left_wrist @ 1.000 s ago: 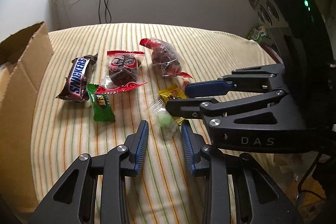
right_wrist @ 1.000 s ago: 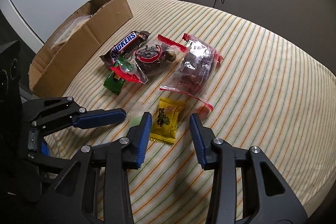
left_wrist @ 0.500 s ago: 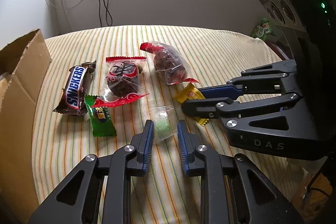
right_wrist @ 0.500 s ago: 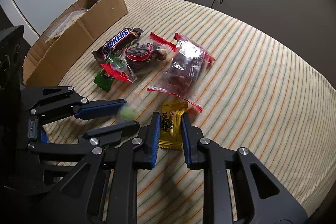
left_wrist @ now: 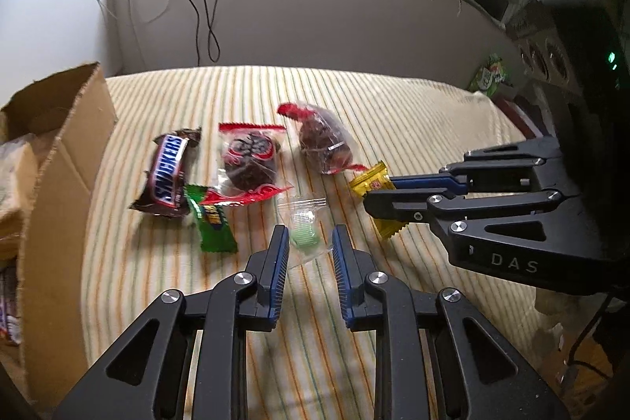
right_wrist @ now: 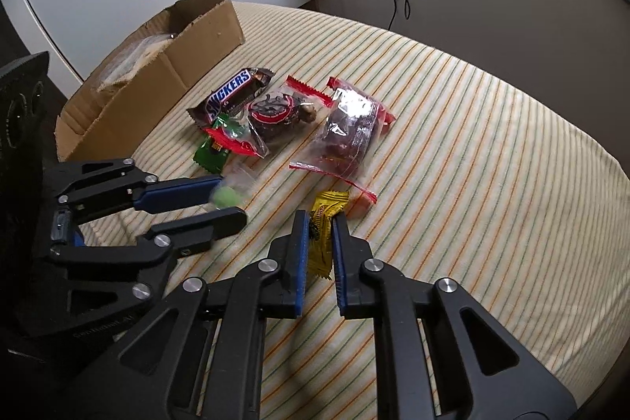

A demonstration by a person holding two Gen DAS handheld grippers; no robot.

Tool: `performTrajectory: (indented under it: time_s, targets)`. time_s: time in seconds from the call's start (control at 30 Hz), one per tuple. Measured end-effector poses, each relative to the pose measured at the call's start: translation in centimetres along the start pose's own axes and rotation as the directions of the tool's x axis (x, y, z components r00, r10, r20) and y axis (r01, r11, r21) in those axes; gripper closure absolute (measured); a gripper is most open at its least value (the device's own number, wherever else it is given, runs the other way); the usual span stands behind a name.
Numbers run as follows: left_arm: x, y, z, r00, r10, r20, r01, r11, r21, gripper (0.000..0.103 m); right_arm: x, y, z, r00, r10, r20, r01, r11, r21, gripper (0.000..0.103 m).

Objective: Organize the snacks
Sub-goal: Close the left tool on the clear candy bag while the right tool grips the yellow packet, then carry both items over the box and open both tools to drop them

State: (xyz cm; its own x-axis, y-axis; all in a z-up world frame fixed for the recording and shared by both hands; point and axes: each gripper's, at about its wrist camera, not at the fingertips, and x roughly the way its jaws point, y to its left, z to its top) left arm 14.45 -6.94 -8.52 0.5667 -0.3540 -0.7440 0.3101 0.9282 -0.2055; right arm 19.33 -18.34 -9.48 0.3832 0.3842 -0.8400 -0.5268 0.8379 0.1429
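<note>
The small yellow foil-wrapped candy sits near the middle of the striped tablecloth, clamped between the blue pads of the right gripper, whose jaws have just been closing onto it. The clear-wrapped green candy beside it is pinched in the left gripper. To my eye, both should lift straight up before swinging toward the open cardboard box at the cloth's far left edge, clearing the chocolate bar in its brown wrapper and neighbouring packets.
</note>
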Motion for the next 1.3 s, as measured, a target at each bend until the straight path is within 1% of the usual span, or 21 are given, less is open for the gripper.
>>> performTrajectory:
  time_s: [0.13, 0.3, 0.4, 0.6, 0.8, 1.0, 1.17, 1.3]
  targets:
    - [-2.0, 0.7, -0.1, 0.999, 0.004, 0.039, -0.004, 1.0, -0.007, 0.082, -1.2, 0.5, 0.1, 1.0, 0.001, 0.027, -0.001, 1.0, 0.003, 0.091]
    - [-4.8, 2.3, 0.1, 0.995, 0.023, 0.097, -0.02, 0.999, -0.032, 0.082, -2.7, 1.7, 1.4, 0.998, 0.012, 0.067, -0.011, 1.0, -0.013, 0.091]
    - [-6.4, 3.8, 0.0, 0.991, 0.05, 0.125, -0.043, 0.998, -0.054, 0.082, -3.3, 3.0, 2.5, 0.996, 0.025, 0.091, -0.022, 0.999, -0.035, 0.091]
    - [-8.9, 7.8, -0.7, 0.981, 0.111, 0.162, -0.091, 0.987, -0.129, 0.082, -3.5, 5.8, 4.9, 0.99, 0.063, 0.124, -0.054, 0.995, -0.079, 0.091]
    - [-10.5, 10.8, -1.5, 0.969, 0.175, 0.173, -0.141, 0.971, -0.191, 0.082, -2.7, 9.3, 6.7, 0.985, 0.112, 0.13, -0.096, 0.987, -0.127, 0.091]
    - [-12.0, 13.2, -2.9, 0.957, 0.232, 0.177, -0.187, 0.953, -0.238, 0.082, -1.9, 12.8, 7.6, 0.98, 0.157, 0.122, -0.133, 0.974, -0.183, 0.091]
    - [-12.9, 15.4, -4.0, 0.948, 0.266, 0.172, -0.213, 0.937, -0.278, 0.082, -1.3, 15.7, 8.2, 0.976, 0.19, 0.108, -0.161, 0.958, -0.237, 0.091]
    - [-13.4, 16.2, -4.5, 0.944, 0.284, 0.168, -0.225, 0.927, -0.3, 0.082, -0.4, 17.7, 8.5, 0.975, 0.206, 0.088, -0.175, 0.945, -0.274, 0.091]
